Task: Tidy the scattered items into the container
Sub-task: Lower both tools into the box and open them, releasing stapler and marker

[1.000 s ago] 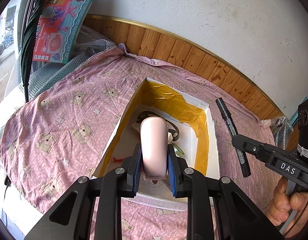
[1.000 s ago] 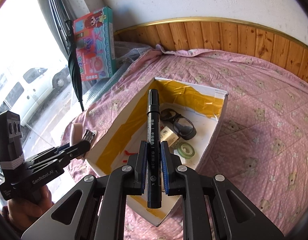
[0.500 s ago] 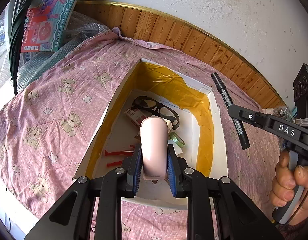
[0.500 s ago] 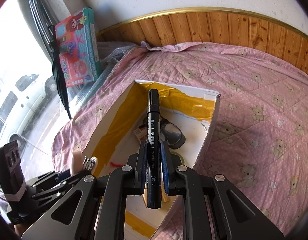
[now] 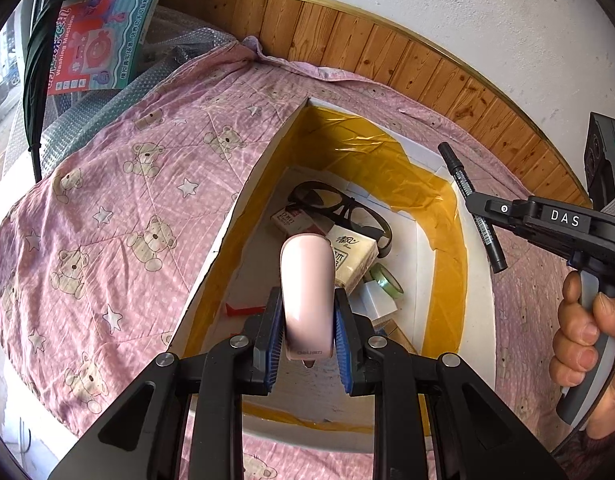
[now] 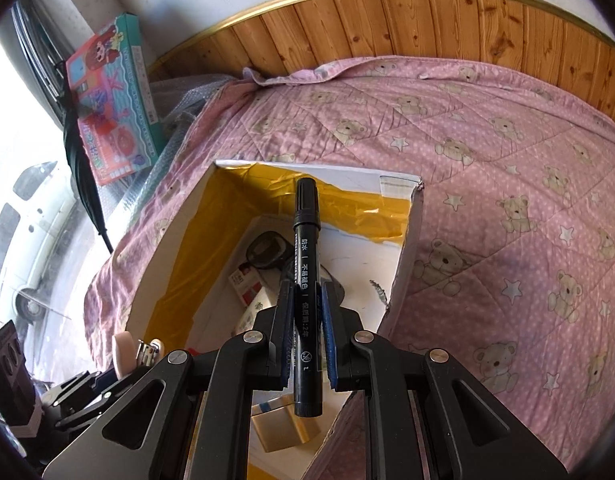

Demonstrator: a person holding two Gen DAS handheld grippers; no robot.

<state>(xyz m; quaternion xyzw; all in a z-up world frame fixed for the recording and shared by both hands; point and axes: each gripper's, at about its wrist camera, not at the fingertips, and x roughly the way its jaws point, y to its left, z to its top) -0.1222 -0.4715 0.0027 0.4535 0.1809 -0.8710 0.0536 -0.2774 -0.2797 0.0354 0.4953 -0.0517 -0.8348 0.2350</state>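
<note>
Since a second ago both tools have come in over the open box, whose inside now fills more of each view.

Left wrist view: the left tool [image 5: 307, 320] is clamped on a pink stapler [image 5: 307, 292] (rounded end forward), held above the near end of the white box [image 5: 211, 264] with yellow-taped walls. Inside lie dark glasses [image 5: 343, 212], a tissue pack [image 5: 353, 256] and a green tape roll [image 5: 387, 280]. The box sits on a pink bear-print quilt [image 5: 107, 208].

Right wrist view: the right tool [image 6: 306, 320] is closed around a black marker [image 6: 306, 264], which points forward over the box interior, well above the floor of the box.
</note>
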